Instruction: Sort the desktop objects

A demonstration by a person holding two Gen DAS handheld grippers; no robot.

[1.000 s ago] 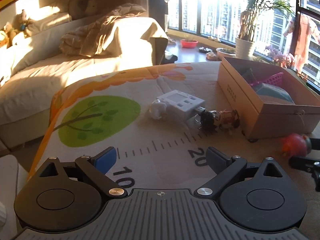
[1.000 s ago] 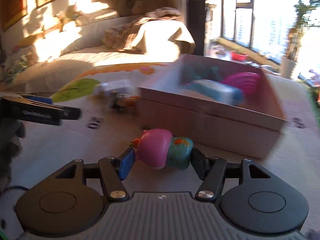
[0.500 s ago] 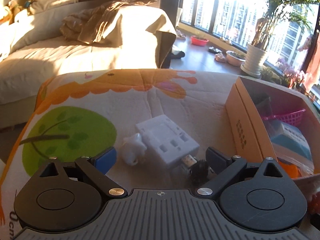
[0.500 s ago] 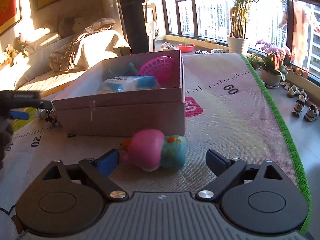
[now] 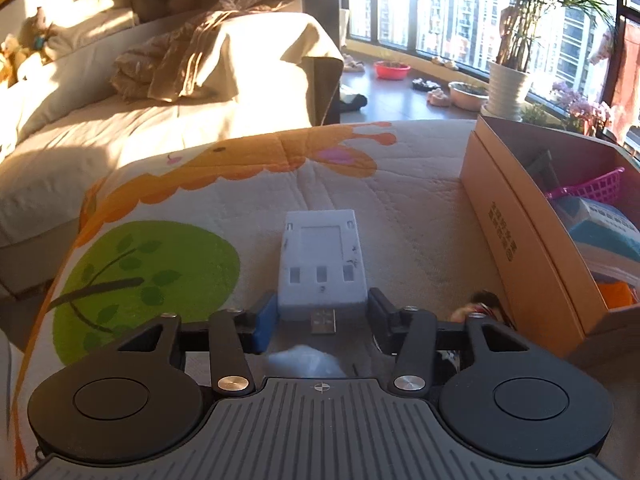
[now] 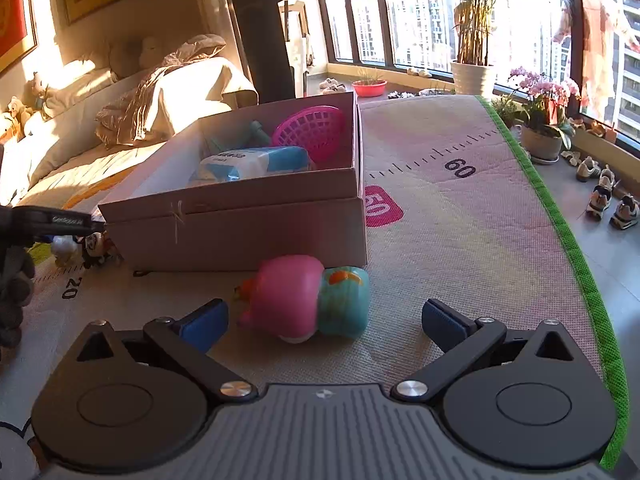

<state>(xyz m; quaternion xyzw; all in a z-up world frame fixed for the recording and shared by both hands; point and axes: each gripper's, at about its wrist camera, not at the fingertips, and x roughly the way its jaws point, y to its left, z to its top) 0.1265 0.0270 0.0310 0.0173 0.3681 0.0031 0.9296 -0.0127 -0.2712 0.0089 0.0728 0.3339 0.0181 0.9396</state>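
In the left wrist view, the left gripper (image 5: 322,314) was closing on the near end of the white charger block (image 5: 322,262), both pads already against its sides, the metal plug poking out between them. The block lay flat on the printed mat (image 5: 400,216), left of the cardboard box (image 5: 516,248). A small white figure (image 5: 304,362) sat blurred just under the gripper, and a dark little toy (image 5: 478,308) lay near the box's front corner.

In the right wrist view, the right gripper (image 6: 324,320) was opening to its widest, pads standing clear on either side of the pink-and-teal toy (image 6: 306,298), which lay on its side on the mat just in front of the box and untouched.

The sorting looked partly done: a pink basket (image 6: 310,132) and a blue-and-white pack (image 6: 256,162) already sat inside the box. Left outside were the charger block, the pink-and-teal toy and the small figures beside the box's left corner.

The box's near wall stood between both grippers and its inside, so each item would probably need lifting over it.
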